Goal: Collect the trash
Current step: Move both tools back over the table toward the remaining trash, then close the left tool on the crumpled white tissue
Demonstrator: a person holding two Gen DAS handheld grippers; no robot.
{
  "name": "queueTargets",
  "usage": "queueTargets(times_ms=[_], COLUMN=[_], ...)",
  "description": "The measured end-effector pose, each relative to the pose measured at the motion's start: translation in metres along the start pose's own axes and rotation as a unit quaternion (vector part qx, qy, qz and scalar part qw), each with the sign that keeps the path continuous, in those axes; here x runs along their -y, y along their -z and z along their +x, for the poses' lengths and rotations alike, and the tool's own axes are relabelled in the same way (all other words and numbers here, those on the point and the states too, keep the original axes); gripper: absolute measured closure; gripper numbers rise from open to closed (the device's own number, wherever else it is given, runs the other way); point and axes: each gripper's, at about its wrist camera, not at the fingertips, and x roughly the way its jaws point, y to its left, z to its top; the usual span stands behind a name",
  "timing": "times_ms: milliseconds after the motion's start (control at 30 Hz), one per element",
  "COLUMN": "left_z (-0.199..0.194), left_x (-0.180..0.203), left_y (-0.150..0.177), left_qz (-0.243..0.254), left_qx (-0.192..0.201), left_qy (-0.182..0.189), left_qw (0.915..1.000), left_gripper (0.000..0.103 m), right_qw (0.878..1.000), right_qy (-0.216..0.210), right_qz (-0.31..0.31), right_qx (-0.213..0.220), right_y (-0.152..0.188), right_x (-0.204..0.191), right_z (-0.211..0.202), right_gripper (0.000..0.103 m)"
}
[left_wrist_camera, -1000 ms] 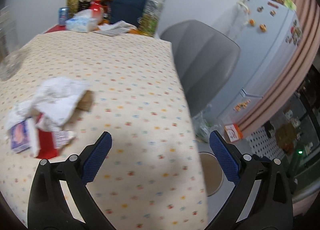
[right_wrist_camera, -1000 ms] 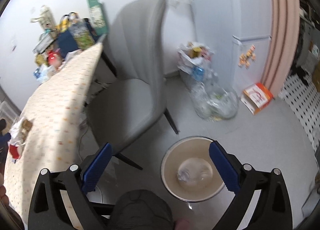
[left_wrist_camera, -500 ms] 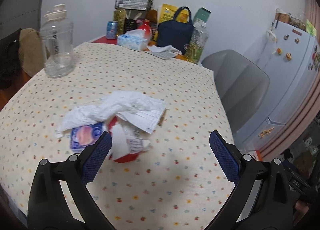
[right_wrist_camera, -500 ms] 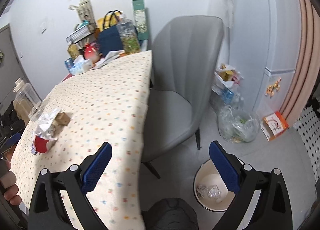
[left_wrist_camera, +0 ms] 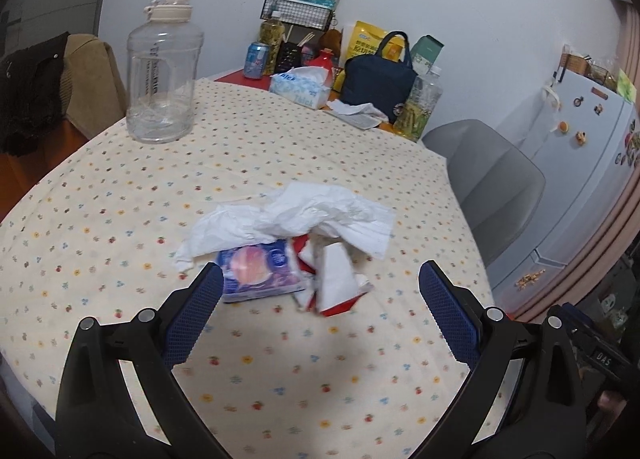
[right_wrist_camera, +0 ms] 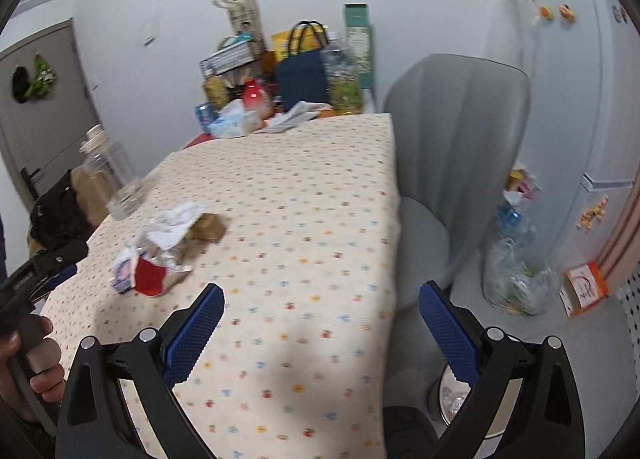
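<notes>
Since half a second ago the trash pile [left_wrist_camera: 296,247] has drawn closer in the left wrist view, now between the fingertips of the left gripper [left_wrist_camera: 320,283]; jaws spread wide, holding nothing, left pad just beside the purple packet [left_wrist_camera: 258,269]. Right wrist view: right gripper [right_wrist_camera: 322,301] wide open, empty, over the tablecloth [right_wrist_camera: 304,211]; pile ahead-left, bin [right_wrist_camera: 454,405] under the right finger.

A table [left_wrist_camera: 120,195] under a cream dotted tablecloth carries a heap of crumpled tissue and wrappers [left_wrist_camera: 296,243] near its middle. Beyond the heap, left, stands a clear water jug [left_wrist_camera: 162,71]; groceries, a tissue box [left_wrist_camera: 300,87] and a navy bag [left_wrist_camera: 378,79] crowd the far edge.
</notes>
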Motion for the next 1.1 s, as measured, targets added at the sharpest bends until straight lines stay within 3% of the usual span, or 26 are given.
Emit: queueTargets(times_ms=[400,533,767,900,1100], left_z=[0.014,0.027,0.054,0.067,0.082], left_x=[-0.055,-0.065,-0.080,-0.085,-0.086], left_y=[-0.002,-0.004,-0.006,-0.004,-0.005], left_qz=[-0.026,-0.025,-0.041,-0.047,-0.051], left_qx=[-0.020,-0.030,-0.059,-0.072,-0.088], left_qy=[-0.029,-0.043,-0.059,-0.076,-0.081], left_qw=[0.9990,0.9983,0.9957,0.9934,0.9915], left_gripper=[0.008,0.022,0.035,0.051,0.055], right_qw=[0.998,0.997,0.997,0.997,0.996], right_qy=[-0.052,-0.061,-0.065,-0.067,-0.072], right_qz=[-0.039,-0.041,-0.031,-0.027,-0.031], right_qx=[-0.008,-0.013,-0.023,-0.031,-0.036], right_y=[0.001,0.001,0.001,0.002,0.002], right_x=[-0.036,-0.040,-0.037,-0.035,-0.041], right_z=[0.009,0.014,0.025,0.031,0.036], right_gripper=[0.008,0.008,0.008,0.008,0.008])
